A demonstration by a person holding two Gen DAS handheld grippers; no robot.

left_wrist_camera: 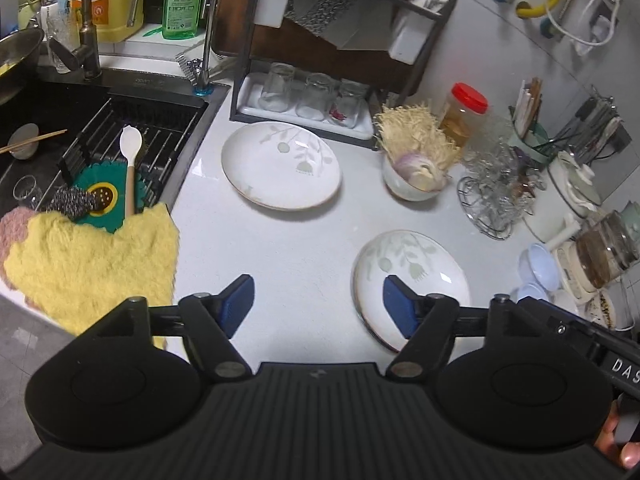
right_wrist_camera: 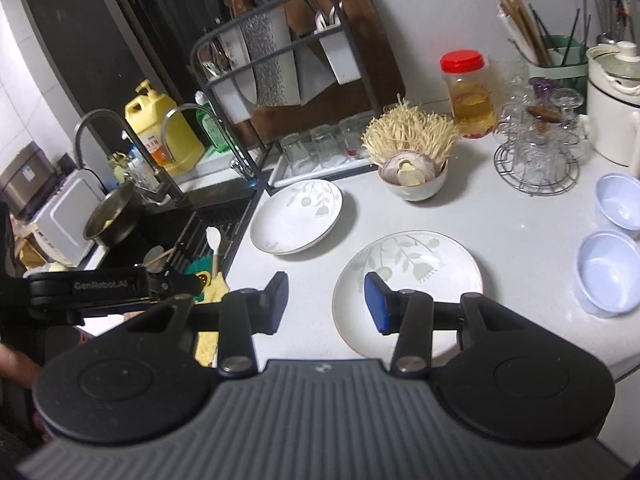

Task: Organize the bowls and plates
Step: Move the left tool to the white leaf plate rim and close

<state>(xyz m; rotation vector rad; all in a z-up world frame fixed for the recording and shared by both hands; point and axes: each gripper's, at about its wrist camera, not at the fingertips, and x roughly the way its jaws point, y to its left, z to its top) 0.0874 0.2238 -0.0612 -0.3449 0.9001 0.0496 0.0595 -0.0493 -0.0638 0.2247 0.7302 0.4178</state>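
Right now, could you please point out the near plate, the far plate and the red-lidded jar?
Near plate (right_wrist_camera: 424,256): right wrist view, leaf pattern at its centre.
Far plate (right_wrist_camera: 294,216): right wrist view, bare white centre.
Jar (right_wrist_camera: 462,62): right wrist view, red lid.

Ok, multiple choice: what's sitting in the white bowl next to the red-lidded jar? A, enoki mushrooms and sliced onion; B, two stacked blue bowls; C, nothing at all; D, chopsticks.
A: the white bowl beside the red-lidded jar holds a bunch of enoki mushrooms sticking up, with purple-edged onion slices in front of them.
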